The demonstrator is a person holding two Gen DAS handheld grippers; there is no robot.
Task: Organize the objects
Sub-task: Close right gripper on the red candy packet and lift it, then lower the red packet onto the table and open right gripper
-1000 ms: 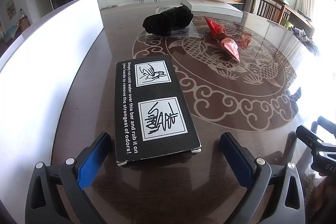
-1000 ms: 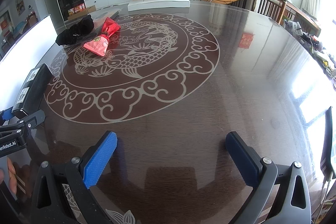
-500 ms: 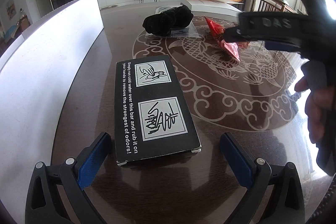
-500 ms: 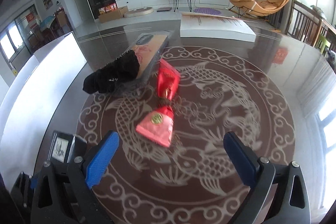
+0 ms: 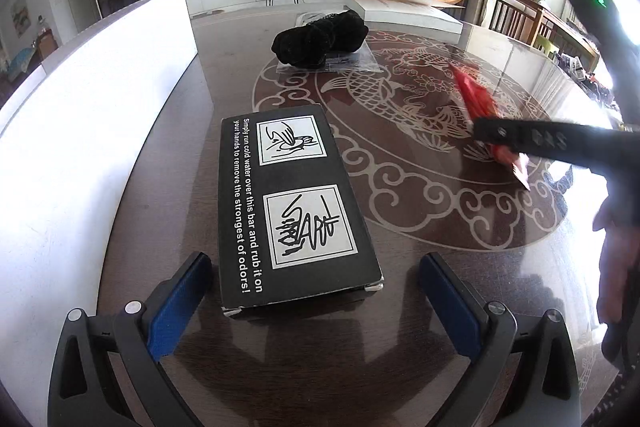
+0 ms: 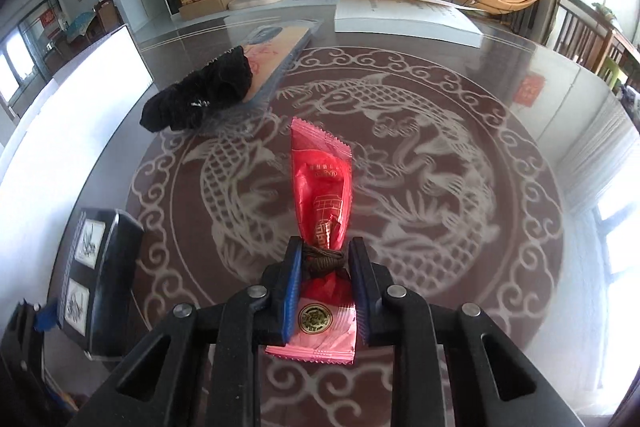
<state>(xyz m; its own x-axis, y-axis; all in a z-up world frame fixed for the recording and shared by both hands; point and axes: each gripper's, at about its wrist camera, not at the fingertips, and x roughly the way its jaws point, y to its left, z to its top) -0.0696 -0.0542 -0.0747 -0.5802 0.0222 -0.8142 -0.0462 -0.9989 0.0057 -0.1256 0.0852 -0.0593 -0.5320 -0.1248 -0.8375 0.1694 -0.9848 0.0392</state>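
Note:
A red sweet packet [image 6: 322,187] tied at the waist with brown cord lies on the dark patterned table [image 6: 460,307]. My right gripper [image 6: 325,247] is closing, and its blue pads press on the packet's tied waist. In the left wrist view one black finger [image 5: 520,137] of it crosses over the red packet [image 5: 478,99]. A black printed box [image 5: 288,203] lies flat, its near end between the fingers of my open left gripper [image 5: 316,259], with neither pad touching it. The same box [image 6: 104,259] shows at the left of the right wrist view.
A black cloth bundle [image 5: 320,39] rests on a flat clear-wrapped packet [image 6: 276,47] at the far side. A white flat box [image 6: 404,19] lies beyond it. A tall white board [image 5: 100,107] runs along the table's left edge. A hand [image 5: 616,259] holds the right gripper.
My right gripper swung left across the table to the red packet and shut on its tied waist. The packet turned to lie along the gripper. My left gripper and the black box stayed put.

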